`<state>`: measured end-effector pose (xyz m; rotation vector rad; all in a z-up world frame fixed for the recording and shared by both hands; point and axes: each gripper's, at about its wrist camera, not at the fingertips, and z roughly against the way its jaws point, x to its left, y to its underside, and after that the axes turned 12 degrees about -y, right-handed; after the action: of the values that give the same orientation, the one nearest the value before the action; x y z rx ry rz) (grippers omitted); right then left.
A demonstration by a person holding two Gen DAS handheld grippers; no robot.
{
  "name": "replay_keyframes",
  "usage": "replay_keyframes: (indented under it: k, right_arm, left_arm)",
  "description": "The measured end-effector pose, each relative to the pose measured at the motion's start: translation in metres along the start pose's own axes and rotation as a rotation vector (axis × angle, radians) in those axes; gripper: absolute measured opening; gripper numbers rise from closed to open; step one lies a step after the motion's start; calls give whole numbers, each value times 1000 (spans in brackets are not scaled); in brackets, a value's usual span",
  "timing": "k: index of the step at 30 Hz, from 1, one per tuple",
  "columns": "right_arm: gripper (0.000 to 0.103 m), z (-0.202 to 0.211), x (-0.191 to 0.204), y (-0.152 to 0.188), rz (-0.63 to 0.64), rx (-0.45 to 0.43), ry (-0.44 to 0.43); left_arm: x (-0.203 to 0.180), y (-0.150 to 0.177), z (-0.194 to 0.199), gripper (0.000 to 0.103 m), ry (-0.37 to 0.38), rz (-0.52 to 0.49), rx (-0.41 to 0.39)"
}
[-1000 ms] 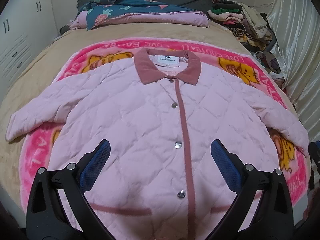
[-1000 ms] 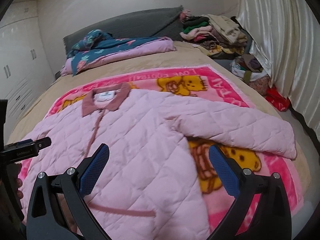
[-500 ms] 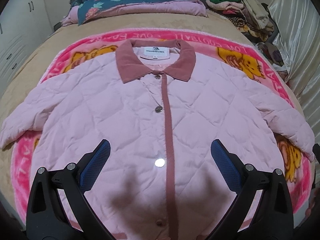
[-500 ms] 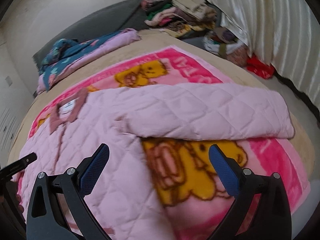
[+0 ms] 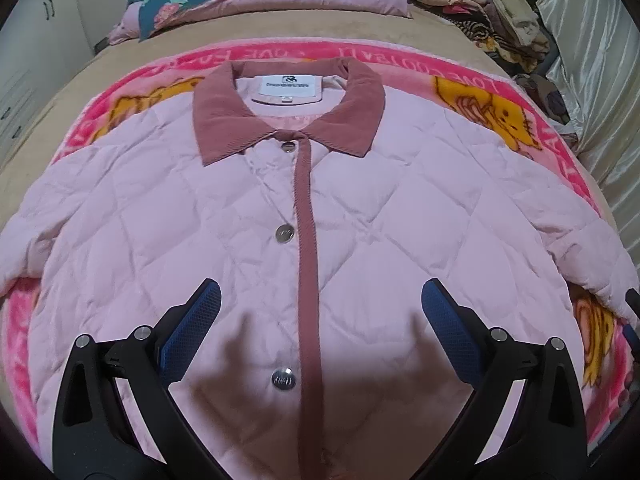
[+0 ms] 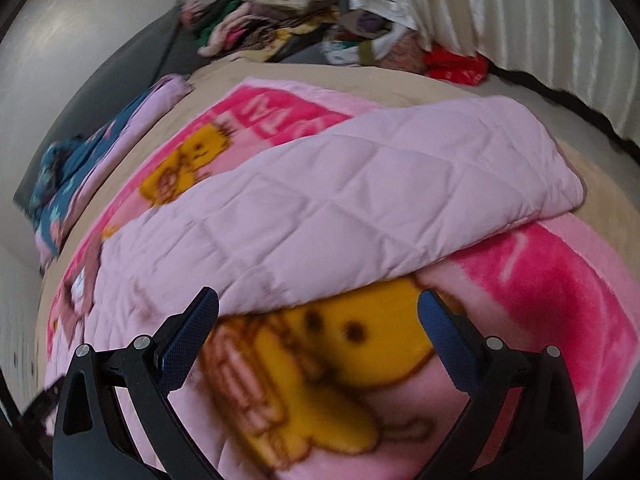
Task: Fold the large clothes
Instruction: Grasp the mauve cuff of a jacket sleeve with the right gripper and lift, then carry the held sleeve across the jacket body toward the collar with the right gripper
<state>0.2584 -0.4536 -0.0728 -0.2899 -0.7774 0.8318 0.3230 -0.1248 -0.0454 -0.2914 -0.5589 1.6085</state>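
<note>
Bedroom setting: bed [image 5: 60, 120] w/ pink cartoon blanket [image 5: 520, 92] serving as folding surface; clothes pile [image 6: 272, 28] and curtain [image 6: 520, 20] lying beyond. Pink quilted jacket [image 5: 200, 216] is lying flat on the blanket, front up, snaps closed, both sleeves spread outward. Left gripper [image 5: 320, 336] is hovering over the lower placket, jaws wide apart, gripping nothing. Right gripper [image 6: 318, 332] is pointing at the right sleeve [image 6: 400, 184], jaws likewise apart, empty; view blurred.

Step in hand, prob.: sleeve fold-in. Best approach: pinch near the cuff [image 6: 568, 184], not mid-sleeve; lift low and carry across the chest toward the placket [image 5: 306, 232]; left gripper pinning the body to prevent dragging. Jacket appearance: puffy diamond quilting, dusty-rose corduroy collar [image 5: 352, 120] and placket, silver snaps, white neck label. Padding likely springing back, so press the fold flat.
</note>
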Motion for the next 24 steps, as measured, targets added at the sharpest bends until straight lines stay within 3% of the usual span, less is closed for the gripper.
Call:
replay_keyframes:
  k: [4,8,13,20,22,23,24]
  right_arm:
    - [99,-8,-25,-13,-126,-19,-6]
    - [99,-11,-71,-29,-324,-86,13]
    - [99,-15,-123,-46,-460,-172,-4]
    - [99,-19,-137,-60,-568,-245,-14]
    - [90,-11,-136,-58,-559,-298,-22]
    - [55,-3,-136,-58,-538,-326,-22]
    - [38,0,-133,-61,-514,-340,-54]
  left_arm:
    - [8,-6,-8,94,9,23,-15]
    - [16,-12,-12,94,0,37,-43]
    - [28,-16,-20,94,12,63,-33]
    - [46,-30,-20,94,17,106,-47]
    - [49,-33,-17,94,0,102,-59]
    - [50,-34,-15,94,-3,99,-62]
    - [52,-34,-13,94,-2,96,-65]
